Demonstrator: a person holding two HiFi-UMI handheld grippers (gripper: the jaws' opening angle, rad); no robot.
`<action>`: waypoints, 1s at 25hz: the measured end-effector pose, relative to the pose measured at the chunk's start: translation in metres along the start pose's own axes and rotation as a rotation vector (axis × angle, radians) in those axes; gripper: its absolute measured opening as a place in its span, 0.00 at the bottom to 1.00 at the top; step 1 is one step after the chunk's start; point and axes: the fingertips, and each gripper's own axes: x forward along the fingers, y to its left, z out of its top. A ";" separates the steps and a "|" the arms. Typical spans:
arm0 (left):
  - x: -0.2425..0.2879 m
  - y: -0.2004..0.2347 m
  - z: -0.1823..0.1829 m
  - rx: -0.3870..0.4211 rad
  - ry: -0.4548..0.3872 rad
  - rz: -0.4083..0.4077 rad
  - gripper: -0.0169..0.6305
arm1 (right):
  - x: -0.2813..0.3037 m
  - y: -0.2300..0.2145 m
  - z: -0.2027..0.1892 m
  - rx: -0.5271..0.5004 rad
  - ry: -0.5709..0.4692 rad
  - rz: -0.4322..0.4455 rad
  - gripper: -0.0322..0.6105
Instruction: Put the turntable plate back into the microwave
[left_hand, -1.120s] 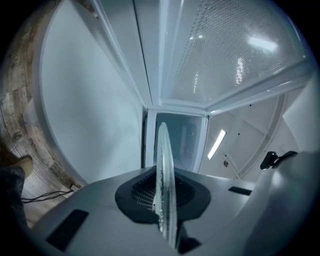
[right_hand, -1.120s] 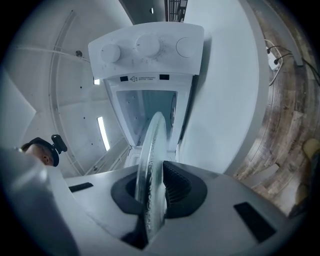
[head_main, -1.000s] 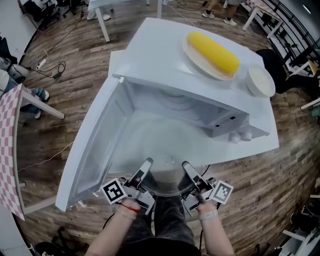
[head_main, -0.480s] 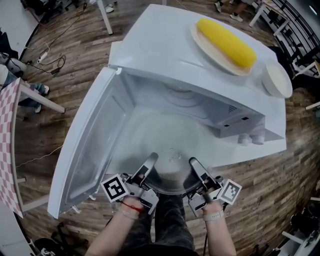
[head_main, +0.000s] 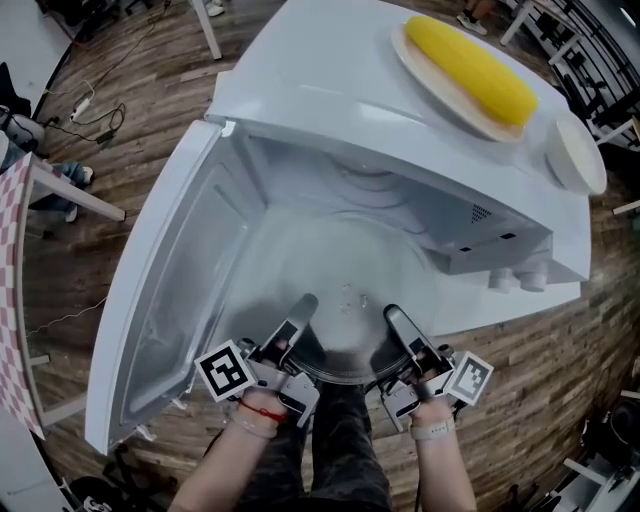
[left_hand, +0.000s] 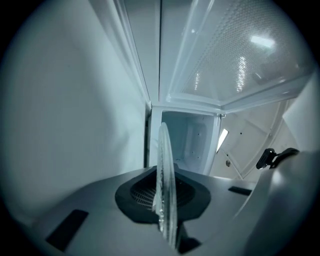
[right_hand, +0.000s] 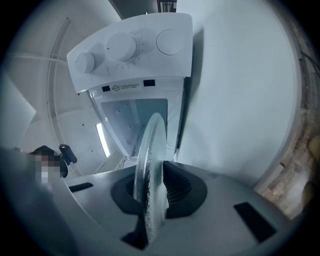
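Clear round glass turntable plate (head_main: 345, 345) held about level at mouth of white microwave (head_main: 330, 90), not yet seated. Jaws of left gripper (head_main: 298, 318) closed on left rim, jaws of right gripper (head_main: 397, 325) closed on right rim. Good practice: advance both grippers together, plate flat, clear of open white door (head_main: 165, 290); lower onto centre of cavity floor (head_main: 320, 250), only then release.

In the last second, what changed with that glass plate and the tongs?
The glass plate, carried between the left tongs and the right tongs, has moved a little forward, toward the cavity of the open microwave. Nothing was taken or released: both tongs stay clamped on its rim. The door stays open; the corn and the bowl remain on top.
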 end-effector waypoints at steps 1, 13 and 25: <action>0.001 0.000 0.001 0.003 -0.001 0.004 0.08 | 0.001 -0.001 0.001 0.003 -0.003 0.001 0.11; 0.021 -0.003 0.011 0.014 -0.013 0.004 0.08 | 0.016 -0.002 0.018 0.044 -0.032 0.024 0.11; 0.028 -0.007 0.026 0.020 -0.049 -0.044 0.08 | 0.025 -0.011 0.027 0.088 -0.105 0.026 0.11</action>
